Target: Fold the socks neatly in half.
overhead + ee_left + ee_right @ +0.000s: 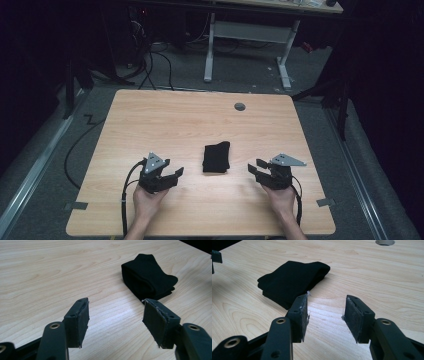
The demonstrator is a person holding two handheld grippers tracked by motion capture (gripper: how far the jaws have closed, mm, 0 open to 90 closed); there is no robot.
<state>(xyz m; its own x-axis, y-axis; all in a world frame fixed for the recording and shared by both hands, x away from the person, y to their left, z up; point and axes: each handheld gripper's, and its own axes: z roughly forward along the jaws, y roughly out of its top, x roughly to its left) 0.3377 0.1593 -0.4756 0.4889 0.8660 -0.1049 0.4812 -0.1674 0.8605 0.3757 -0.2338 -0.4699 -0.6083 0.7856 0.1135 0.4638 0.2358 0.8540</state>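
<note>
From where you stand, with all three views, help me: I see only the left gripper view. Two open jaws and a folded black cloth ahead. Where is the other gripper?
Observer: The right gripper sits on the far side of the black cloth, jaws open, facing it.
Operator: Is the cloth touched by either?
Observer: No; in the high view bare table shows between the cloth and the left gripper, and likewise on the right.
Operator: Anything else on the table?
Observer: A round grey hole near the far edge.

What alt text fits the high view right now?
A folded black cloth lies on a light wooden table, flanked by the open left gripper and open right gripper, each held in a hand, neither touching it.
</note>
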